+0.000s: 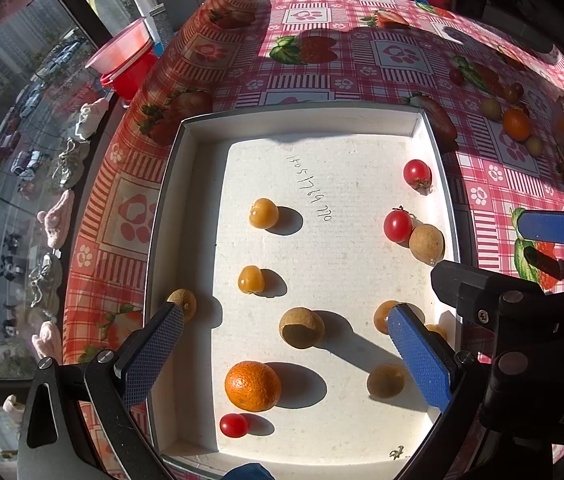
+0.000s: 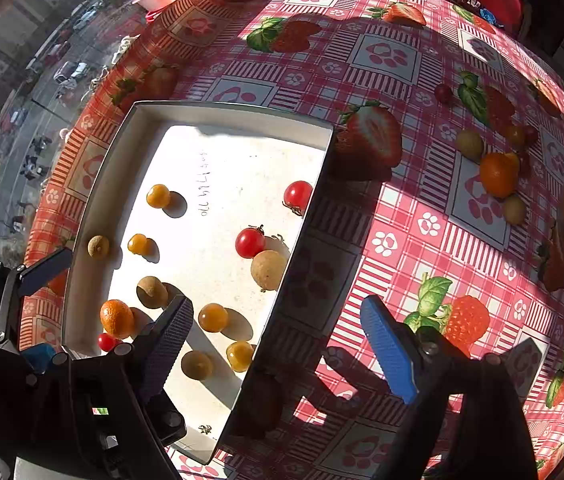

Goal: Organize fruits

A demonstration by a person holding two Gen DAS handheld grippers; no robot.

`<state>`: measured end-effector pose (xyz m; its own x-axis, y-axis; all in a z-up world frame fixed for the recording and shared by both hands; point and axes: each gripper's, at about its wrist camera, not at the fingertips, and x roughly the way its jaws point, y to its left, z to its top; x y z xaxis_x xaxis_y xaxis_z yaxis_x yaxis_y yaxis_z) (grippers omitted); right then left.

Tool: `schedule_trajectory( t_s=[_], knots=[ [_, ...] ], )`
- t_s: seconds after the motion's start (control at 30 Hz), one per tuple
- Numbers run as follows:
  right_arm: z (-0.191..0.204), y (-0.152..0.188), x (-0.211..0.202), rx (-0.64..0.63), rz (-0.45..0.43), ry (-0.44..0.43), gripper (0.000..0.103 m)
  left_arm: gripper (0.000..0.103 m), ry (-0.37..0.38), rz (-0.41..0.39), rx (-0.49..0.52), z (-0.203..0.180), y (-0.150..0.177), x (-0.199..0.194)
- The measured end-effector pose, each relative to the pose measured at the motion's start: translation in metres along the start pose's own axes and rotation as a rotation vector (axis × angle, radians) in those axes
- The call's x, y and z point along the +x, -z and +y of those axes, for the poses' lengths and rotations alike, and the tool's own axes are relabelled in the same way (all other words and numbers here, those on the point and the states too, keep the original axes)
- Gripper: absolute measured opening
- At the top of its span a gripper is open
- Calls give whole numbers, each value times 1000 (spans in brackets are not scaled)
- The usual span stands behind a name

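So both grippers point steeply down, jaws wide, gripping nothing. White tray spans the left gripper; the right gripper straddles its edge. Orange mandarin (glossy, sunlit) sits between the left jaws.

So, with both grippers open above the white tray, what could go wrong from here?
1. The fruits are round and lie loose. The cherry tomato touches a longan, so pinching one may push the other away.
2. The right gripper straddles the tray wall; lowering it could hit the wall and shift the tray.
3. Fruit on the tablecloth, like the small orange, may roll when nudged.
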<state>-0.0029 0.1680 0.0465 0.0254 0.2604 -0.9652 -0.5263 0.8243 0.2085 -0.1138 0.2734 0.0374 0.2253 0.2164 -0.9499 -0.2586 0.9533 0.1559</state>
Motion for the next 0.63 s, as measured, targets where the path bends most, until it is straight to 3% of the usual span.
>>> schedule_trajectory(
  t_s=[0.63],
  knots=[
    [3, 0, 1, -2, 3, 3, 88, 103, 27, -10, 3, -3, 1, -1]
  ],
)
